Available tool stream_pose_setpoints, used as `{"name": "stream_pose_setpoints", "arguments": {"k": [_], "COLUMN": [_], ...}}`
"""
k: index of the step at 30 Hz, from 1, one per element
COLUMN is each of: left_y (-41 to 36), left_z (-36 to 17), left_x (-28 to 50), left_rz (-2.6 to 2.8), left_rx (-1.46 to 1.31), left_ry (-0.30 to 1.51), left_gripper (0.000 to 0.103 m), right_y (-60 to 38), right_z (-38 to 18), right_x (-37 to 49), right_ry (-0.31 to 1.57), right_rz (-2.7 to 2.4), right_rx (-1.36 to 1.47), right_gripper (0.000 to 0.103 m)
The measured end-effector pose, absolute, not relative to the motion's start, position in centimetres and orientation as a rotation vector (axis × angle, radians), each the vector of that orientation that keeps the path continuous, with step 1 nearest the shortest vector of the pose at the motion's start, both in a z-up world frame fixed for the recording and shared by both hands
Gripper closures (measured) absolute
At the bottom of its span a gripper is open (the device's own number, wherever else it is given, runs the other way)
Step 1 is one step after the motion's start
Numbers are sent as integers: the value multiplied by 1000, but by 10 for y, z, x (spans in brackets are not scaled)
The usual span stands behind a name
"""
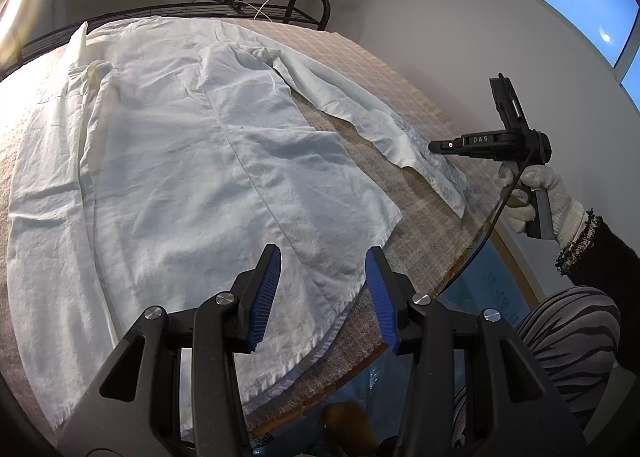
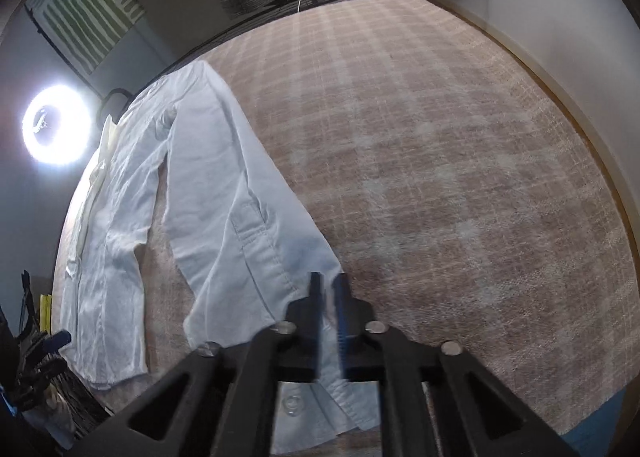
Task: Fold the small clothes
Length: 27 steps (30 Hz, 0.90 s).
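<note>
We note the white shirt [image 1: 192, 161] lies spread flat on the checked table cover [image 1: 360, 69], no fold made yet. Right gripper [image 2: 329, 289] is clenched on the sleeve cuff [image 2: 280, 281]; left gripper [image 1: 322, 293] hangs released above the hem. All folds remain, we judge.

Shirt [image 1: 192, 161]: its left side and near hem run past the left wrist picture's edge.

Sleeve cuff [image 2: 304, 409]: partly hidden under the right gripper [image 2: 329, 289], whose fingers [image 2: 316, 305] are blurred. Whether the pads pinch the cuff cloth or only sit above it cannot be told.

Person beyond the shirt's sleeve: only a gloved hand [image 1: 536, 197], a dark sleeve and a striped knee [image 1: 568, 341] show, the rest cut off.

Brown object [image 1: 348, 421] below the shirt hem: blurred, half hidden, unidentifiable.
</note>
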<state>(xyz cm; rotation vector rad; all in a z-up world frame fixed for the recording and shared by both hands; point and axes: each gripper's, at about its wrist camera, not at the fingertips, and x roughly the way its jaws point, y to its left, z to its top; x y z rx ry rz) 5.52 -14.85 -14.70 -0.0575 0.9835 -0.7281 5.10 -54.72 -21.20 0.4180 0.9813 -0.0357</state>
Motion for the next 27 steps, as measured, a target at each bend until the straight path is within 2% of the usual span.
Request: {"name": "stream_pose_setpoints", "arguments": {"k": [14,21,27], "left_y": [-127,-111,-102], "left_z": [-144,-143,-147], "left_x": [56,58,59], "left_rz": [-736,-736,-737], "left_rx": [-138,-215,-257], "left_ry": [971,973,991], "left_gripper": [58,58,58], "right_y": [-464,-391,-330], "right_z": [-134,-116,-124], "right_x": [62,75,85], "right_ry": [839,873,954], "right_rz": [114,280,420], "right_rx": [390,306,196], "right_gripper": [103,103,103]}}
